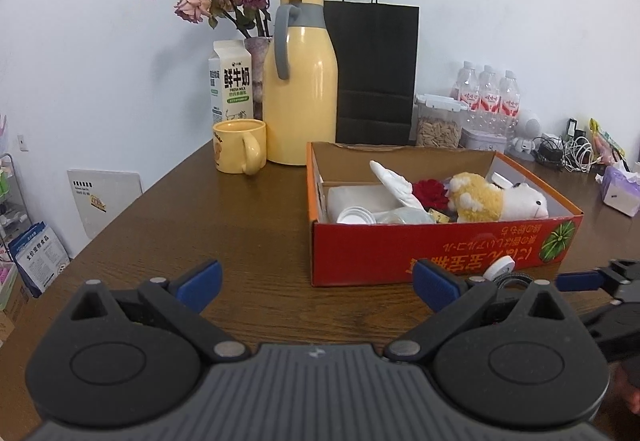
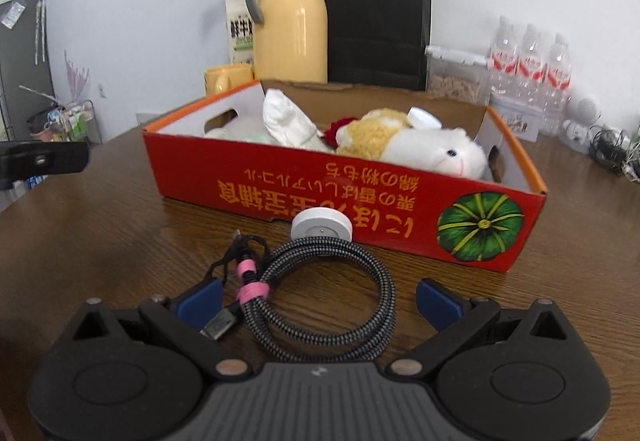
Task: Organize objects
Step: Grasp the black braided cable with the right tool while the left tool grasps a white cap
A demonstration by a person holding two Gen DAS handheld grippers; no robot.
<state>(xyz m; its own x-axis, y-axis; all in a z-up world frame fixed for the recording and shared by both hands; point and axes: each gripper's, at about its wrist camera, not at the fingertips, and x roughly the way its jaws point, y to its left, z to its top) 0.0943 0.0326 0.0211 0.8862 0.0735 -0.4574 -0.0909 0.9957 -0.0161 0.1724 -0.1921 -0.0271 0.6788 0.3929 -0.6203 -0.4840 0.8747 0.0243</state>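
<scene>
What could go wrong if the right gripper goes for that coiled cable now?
1. The coiled cable lies flat between the open right gripper fingers; closing may catch only one loop, so the coil sags or unwinds despite its pink ties.
2. The white puck at its far end sits against the red box wall and could snag on the rim when lifted.
3. The box is already crowded by the plush toy, leaving little room.
</scene>
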